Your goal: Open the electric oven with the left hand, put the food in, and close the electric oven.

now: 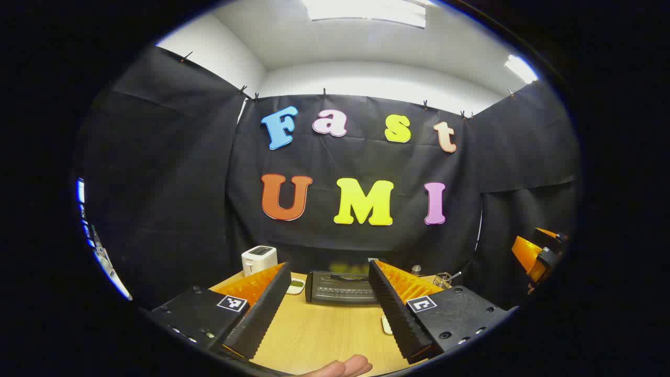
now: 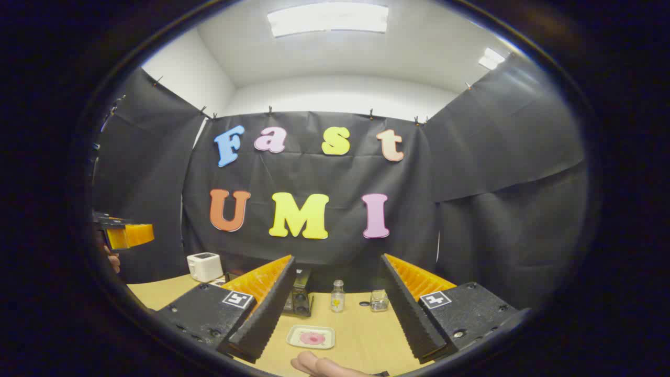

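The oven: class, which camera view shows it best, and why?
The left gripper view: the oven faces the camera between the left gripper's open fingers. In the right gripper view, only its side peeks past a finger.

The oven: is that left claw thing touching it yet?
Apart. In the left gripper view the left gripper is open and held above the table, and bare wood lies between its fingertips and the oven farther back.

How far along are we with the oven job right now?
Nothing looks done yet. The oven sits shut at the back of the table. The left gripper hangs open in front of it, holding nothing. The right gripper is open above the food plate. Opening, loading and closing remain.
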{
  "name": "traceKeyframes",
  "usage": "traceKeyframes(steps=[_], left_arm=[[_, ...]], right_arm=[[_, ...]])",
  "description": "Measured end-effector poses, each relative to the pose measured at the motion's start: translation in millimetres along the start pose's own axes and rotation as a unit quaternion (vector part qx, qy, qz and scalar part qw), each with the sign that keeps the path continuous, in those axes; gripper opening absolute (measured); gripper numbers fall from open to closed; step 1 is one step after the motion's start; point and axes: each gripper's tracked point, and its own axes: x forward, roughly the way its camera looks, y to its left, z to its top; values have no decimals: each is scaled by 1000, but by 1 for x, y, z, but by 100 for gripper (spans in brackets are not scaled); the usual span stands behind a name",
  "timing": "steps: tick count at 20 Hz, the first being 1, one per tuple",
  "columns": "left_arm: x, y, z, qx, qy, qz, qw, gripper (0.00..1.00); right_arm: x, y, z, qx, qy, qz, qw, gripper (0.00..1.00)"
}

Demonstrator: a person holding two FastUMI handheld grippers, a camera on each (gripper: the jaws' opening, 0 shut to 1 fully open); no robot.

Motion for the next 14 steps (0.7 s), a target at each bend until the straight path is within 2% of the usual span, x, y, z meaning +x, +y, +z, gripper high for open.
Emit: traceKeyframes(steps=[2,4,9,14], left_arm=[[-1,-1,2,12,-10,3,1000,95],[-3,5,3,23,-20,22,999,95],[-2,-8,-11,28,-11,6,1000,94],[12,-3,-20,33,-9,24,999,95]], right_arm=[[1,-9,-1,8,3,-3,1000,100],[1,-17,0,16,-1,-7,1000,100],[3,-36,-3,40,-9,-14,999,100],[20,-40,-18,44,-5,-7,999,100]])
